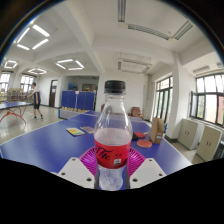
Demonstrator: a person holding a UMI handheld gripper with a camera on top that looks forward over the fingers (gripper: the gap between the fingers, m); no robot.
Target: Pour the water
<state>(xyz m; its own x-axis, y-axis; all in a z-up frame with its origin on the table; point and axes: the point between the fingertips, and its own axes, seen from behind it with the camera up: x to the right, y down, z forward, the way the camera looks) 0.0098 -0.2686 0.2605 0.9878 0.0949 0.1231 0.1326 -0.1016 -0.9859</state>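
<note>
We have the bottle (pixel 113 135) clamped upright between the fingers of the gripper (pixel 112 168), cap on, red label, above the blue table (pixel 40 142) just ahead; nothing poured yet, we judge, with no cup clearly in sight.

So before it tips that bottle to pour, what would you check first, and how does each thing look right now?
1. Bottle between the gripper fingers: ok.
2. Both fingers pressing on the bottle: cannot tell.
3. Cap off for pouring: not ok, a black cap is on.
4. Bottle upright: ok.
5. A cup or glass to pour into: cannot tell, none clearly seen on the blue table.
</note>
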